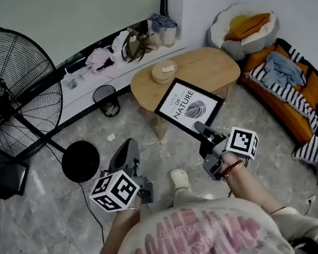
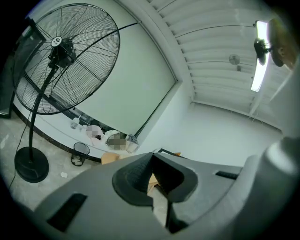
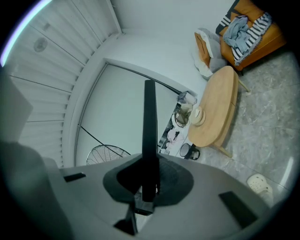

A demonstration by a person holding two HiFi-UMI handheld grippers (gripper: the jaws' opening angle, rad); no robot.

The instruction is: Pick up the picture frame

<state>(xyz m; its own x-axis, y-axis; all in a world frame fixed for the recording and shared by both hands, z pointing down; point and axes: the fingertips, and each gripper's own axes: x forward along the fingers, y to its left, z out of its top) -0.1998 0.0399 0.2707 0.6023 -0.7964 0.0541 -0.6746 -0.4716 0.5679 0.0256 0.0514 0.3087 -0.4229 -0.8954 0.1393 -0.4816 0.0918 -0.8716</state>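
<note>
The picture frame (image 1: 189, 107), black-edged with a white leaf print, hangs in the air in front of the wooden table (image 1: 209, 66). My right gripper (image 1: 199, 128) is shut on its near lower edge. Seen from the right gripper view, the frame (image 3: 149, 122) is an edge-on black bar standing up from between the jaws of the right gripper (image 3: 150, 164). My left gripper (image 1: 130, 145) hovers to the left, apart from the frame. In the left gripper view, the left gripper (image 2: 153, 154) has its tips together with nothing between them.
A large standing fan (image 1: 6, 89) is at the left, its base (image 1: 80, 161) on the marble floor. A black waste bin (image 1: 106, 100) stands by the wall ledge. An orange sofa (image 1: 300, 98) with clothes fills the right. A white slipper (image 1: 180, 178) lies near my feet.
</note>
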